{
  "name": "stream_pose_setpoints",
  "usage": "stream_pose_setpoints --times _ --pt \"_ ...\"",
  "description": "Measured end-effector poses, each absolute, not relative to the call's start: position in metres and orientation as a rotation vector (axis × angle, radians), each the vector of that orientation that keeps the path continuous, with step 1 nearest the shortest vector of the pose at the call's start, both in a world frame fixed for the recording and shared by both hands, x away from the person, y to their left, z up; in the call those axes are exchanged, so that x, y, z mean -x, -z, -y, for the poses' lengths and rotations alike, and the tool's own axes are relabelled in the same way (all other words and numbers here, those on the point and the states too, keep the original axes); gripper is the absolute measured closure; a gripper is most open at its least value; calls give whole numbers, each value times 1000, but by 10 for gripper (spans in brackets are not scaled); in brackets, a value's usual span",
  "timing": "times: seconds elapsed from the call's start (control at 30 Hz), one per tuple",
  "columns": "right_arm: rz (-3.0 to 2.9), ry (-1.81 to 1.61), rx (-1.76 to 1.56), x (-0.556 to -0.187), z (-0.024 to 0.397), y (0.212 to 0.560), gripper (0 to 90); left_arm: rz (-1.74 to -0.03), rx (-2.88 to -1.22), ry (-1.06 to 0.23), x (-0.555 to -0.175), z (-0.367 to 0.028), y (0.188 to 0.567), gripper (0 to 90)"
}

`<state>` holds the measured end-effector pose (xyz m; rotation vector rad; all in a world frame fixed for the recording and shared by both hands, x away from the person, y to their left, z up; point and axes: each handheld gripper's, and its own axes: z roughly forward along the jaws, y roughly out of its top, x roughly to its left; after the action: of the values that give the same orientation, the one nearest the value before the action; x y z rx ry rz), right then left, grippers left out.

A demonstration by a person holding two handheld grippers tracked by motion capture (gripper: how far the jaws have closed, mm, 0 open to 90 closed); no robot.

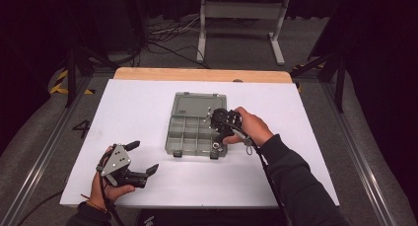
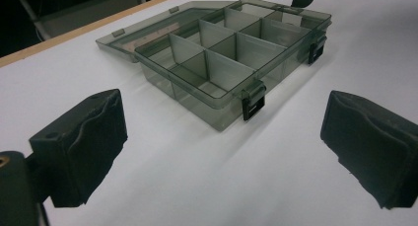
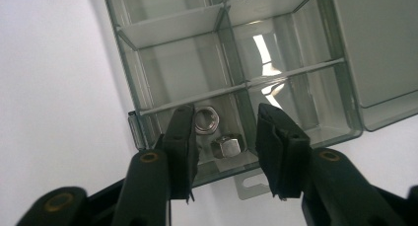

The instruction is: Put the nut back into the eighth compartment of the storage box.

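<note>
A smoky clear compartment box (image 1: 190,132) lies open in the middle of the white table, its lid laid flat on the far side. My right gripper (image 1: 217,137) hangs over the box's front right corner, held by a hand coming from the right. In the right gripper view its jaws (image 3: 226,115) stand a little apart above that corner compartment, with a round nut (image 3: 206,120) and a hex nut (image 3: 226,147) lying loose on the floor below; neither pad touches them. My left gripper (image 1: 143,157) rests near the front left, open and empty, facing the box (image 2: 217,63).
The box has several divided compartments and two dark latches (image 2: 253,103) on its front wall. A wooden strip (image 1: 202,74) edges the table's far side. Beyond it stand a white frame (image 1: 241,18) and cables on the floor.
</note>
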<state>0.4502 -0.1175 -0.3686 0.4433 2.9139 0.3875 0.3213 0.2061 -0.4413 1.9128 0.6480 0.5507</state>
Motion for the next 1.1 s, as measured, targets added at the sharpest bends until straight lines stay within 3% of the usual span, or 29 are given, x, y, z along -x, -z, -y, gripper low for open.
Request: stream_pose_setpoints --times 1.1 --pt "-2656 -759 -510 -427 155 349 227 -661 -1910 -558 -322 -207 441 43"
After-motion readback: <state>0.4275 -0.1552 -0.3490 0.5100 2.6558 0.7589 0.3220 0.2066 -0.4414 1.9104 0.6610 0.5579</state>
